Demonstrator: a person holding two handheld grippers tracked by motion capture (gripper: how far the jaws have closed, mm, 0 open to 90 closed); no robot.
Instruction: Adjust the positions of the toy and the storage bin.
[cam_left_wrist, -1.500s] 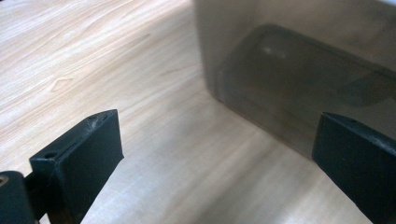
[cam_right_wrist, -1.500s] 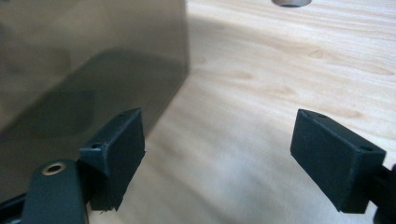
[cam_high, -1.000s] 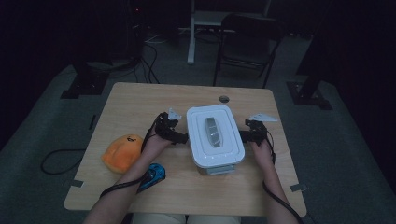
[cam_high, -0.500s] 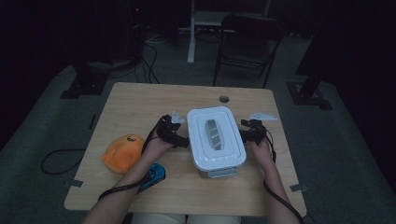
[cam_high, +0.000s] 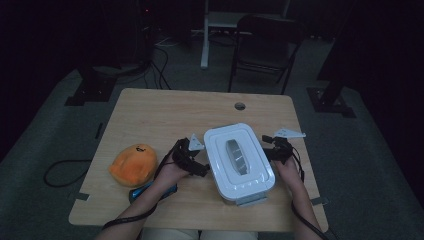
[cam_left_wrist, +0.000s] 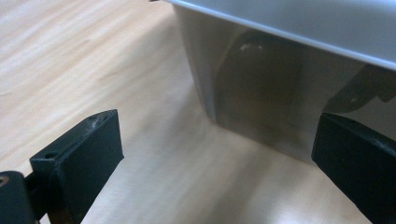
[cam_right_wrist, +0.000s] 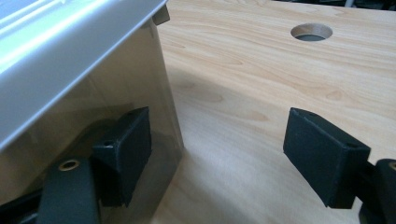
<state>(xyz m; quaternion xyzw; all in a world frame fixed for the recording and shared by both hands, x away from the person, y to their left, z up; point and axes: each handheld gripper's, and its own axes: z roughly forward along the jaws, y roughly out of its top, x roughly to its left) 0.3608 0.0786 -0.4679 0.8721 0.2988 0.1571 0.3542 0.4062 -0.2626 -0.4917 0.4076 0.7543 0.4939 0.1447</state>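
Forearms enter from the bottom edge of the high view, one on each side of the white lidded container (cam_high: 239, 161), which sits on the wooden table (cam_high: 165, 112) right of centre in the frame, one short end toward the bottom edge.

I read the left gripper (cam_high: 196, 161) at the container's left long side, just below frame centre. In the left gripper view its two black jaws stand wide apart, released: one at lower left over bare wood, the other at the right edge in front of the translucent container wall (cam_left_wrist: 261, 84). Nothing lies between the pads. Whether the right-hand jaw touches the wall I cannot tell.

The right gripper (cam_high: 271, 151) sits at the container's right long side. Its jaws have just been closing a little, yet in the right gripper view they stand well apart: one at lower left against or just beside the container wall (cam_right_wrist: 93, 102), the other at lower right over bare table. Not grasping anything.

At lower left of the high view a blue object (cam_high: 152, 191) lies partly under the left forearm; just above and left of it rests an orange plush toy (cam_high: 133, 164).

Farther up the tabletop is a round cable hole (cam_high: 240, 106); beyond the table's far edge stands a dark folding chair (cam_high: 265, 45).
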